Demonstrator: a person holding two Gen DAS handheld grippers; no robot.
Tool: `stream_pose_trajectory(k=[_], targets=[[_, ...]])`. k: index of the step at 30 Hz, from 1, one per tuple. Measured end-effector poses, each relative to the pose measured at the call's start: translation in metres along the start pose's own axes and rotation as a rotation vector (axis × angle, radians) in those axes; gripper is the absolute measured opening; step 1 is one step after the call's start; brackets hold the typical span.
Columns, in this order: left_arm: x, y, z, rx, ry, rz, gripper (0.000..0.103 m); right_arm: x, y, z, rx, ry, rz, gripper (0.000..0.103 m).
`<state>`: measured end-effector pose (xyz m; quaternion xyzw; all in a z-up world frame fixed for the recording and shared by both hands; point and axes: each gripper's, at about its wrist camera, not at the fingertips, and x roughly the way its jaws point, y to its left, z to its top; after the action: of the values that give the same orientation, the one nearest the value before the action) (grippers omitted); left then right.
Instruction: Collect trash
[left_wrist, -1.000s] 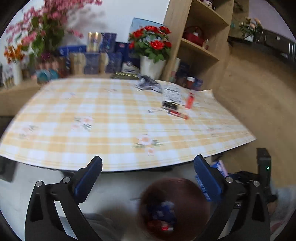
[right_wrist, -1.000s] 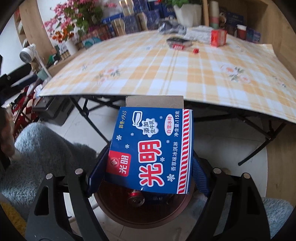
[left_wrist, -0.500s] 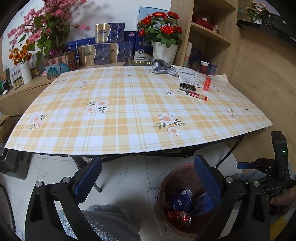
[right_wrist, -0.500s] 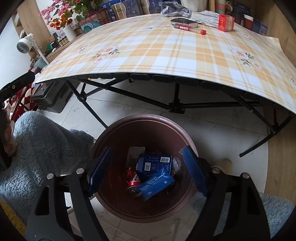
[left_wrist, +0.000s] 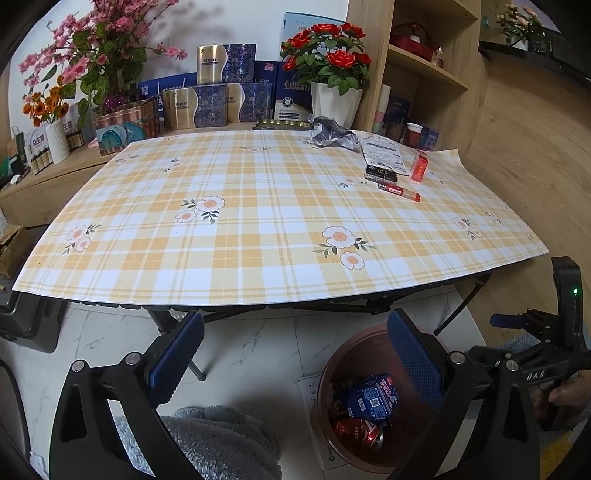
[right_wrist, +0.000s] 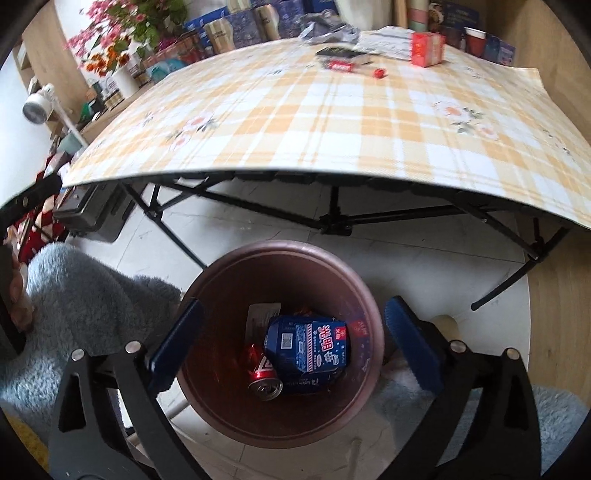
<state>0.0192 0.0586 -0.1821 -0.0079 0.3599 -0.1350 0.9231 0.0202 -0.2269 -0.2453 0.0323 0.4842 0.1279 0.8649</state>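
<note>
A brown trash bin stands on the floor by the table's front edge; it also shows in the left wrist view. Inside lie a blue carton and a red can. My right gripper is open and empty right above the bin. My left gripper is open and empty, left of the bin, facing the table. At the table's far right lie a red box, a red tube, a black packet, a paper sheet and a crumpled grey wrapper.
The table with the yellow plaid cloth has black folding legs. Boxes and flower pots line the back ledge. A wooden shelf stands at the right. A grey fluffy rug lies beside the bin.
My right gripper opened and dropped the blue carton into the bin, where it now lies. My left gripper rose and drew back from over the bin.
</note>
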Motion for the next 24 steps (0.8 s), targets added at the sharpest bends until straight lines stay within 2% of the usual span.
stream_pose_trajectory(k=[5,7,12,19,24], targets=[[0.0,0.007,0.01,-0.041,0.006,-0.011,0.097,-0.02,-0.016,0.014,0.052,-0.065,0.009,0.097],[0.001,0.011,0.018,-0.076,0.004,-0.045,0.097,-0.027,-0.02,0.024,0.038,-0.089,-0.004,0.097],[0.012,0.01,0.058,-0.109,-0.005,-0.11,0.097,-0.036,-0.04,0.062,0.005,-0.127,-0.038,0.097],[0.051,-0.008,0.135,-0.046,-0.02,-0.16,0.097,-0.023,-0.091,0.145,0.033,-0.187,-0.093,0.097],[0.101,-0.012,0.181,-0.068,0.008,-0.182,0.097,0.017,-0.135,0.227,0.152,-0.243,-0.161,0.097]])
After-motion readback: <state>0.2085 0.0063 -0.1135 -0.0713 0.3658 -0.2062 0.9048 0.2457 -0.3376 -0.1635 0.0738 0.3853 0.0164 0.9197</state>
